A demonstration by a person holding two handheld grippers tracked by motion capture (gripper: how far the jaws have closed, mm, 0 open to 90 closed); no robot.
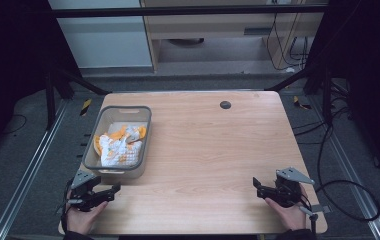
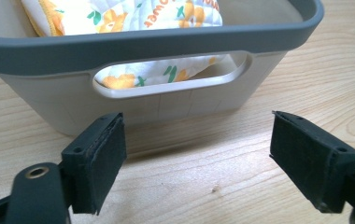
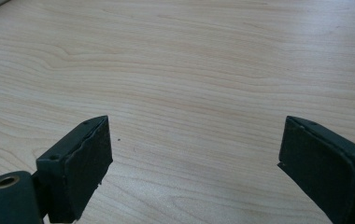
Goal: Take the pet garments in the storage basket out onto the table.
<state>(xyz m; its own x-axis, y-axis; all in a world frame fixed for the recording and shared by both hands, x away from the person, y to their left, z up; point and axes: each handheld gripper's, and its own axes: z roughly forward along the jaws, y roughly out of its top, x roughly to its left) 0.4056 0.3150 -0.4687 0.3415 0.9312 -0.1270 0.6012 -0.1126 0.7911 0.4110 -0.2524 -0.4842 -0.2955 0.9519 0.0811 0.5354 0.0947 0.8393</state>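
We hold our left gripper [image 1: 109,192] low at the near left, jaws spread wide with nothing between them. Our right gripper [image 1: 259,189] sits at the near right, jaws likewise wide apart and empty, both hands [image 1: 80,216] gripping from below.

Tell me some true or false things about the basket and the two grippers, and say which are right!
1. The cloth lies inside the basket. True.
2. The left gripper holds the cloth. False: its fingers are spread wide with nothing between them, just in front of the basket's handle slot.
3. The right gripper is open over bare table. True.
4. The basket stands at the table's right side. False: it stands at the left side, near the left gripper.
5. The cloth is plain blue. False: it is white and orange with little printed pictures.
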